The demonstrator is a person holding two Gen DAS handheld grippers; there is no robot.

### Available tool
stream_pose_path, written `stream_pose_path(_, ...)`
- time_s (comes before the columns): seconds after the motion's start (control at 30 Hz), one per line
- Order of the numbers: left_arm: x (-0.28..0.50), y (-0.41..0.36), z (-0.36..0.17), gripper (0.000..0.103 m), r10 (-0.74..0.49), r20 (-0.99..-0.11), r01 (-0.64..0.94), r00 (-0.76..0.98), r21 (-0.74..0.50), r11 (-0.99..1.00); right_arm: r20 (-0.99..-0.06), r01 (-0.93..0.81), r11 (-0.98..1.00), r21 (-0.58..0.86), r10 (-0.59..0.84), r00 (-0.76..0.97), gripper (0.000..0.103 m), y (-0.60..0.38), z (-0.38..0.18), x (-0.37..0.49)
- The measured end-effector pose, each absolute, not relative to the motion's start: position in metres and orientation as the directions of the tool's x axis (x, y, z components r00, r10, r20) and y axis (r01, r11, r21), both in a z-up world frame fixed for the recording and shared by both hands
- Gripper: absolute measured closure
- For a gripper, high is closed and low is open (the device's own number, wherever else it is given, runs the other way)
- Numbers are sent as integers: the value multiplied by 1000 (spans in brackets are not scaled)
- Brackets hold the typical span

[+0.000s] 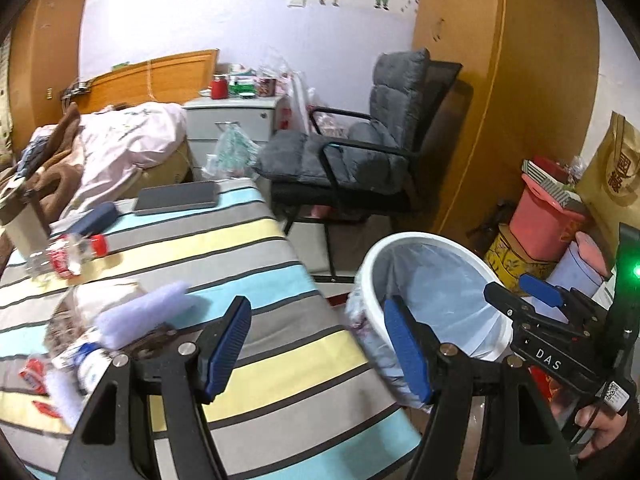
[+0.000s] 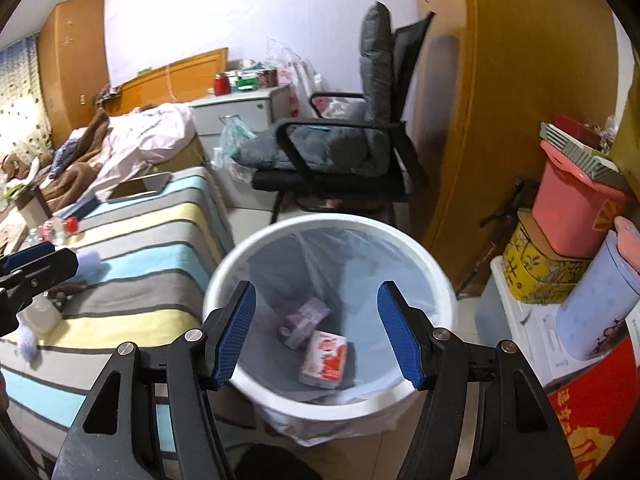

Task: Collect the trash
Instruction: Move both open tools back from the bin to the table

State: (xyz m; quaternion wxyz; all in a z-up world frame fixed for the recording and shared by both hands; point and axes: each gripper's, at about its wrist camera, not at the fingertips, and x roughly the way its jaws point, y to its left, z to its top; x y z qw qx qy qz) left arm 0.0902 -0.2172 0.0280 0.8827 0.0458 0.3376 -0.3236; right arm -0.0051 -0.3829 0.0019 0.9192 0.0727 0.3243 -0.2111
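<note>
A white trash bin (image 2: 424, 258) with a clear liner stands beside the striped table (image 2: 152, 288). Inside lie a red-and-white carton (image 2: 326, 358) and a purple box (image 2: 306, 318). My right gripper (image 2: 318, 330) is open and empty, right above the bin. My left gripper (image 1: 320, 350) is open and empty over the table's right edge; the bin (image 1: 408, 244) is to its right. On the table are a crushed bottle with a red cap (image 1: 68, 256), a pale purple sponge (image 1: 140, 312) and a pile of wrappers (image 1: 68, 356). The right gripper (image 1: 540, 296) also shows over the bin in the left wrist view.
A phone (image 1: 178, 198) and a dark blue case (image 1: 94, 218) lie at the table's far end. A grey padded chair (image 1: 360, 152) stands behind the bin. Stacked boxes and a pink tub (image 2: 572, 208) are at the right. A bed (image 1: 100, 148) is at the left.
</note>
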Motion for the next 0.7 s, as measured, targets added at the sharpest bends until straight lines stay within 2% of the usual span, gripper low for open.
stream_pose_path(0.4,83,-126,24,31,-429,-608,465,667,-110,879,-566,288,957,24,-225,793,38,-323,8,7)
stream_pose_path(0.7,85,-41,11,31,-289,-612,289,736,-103,952,-569,151,988,31,-107,815,38,-278,2,28)
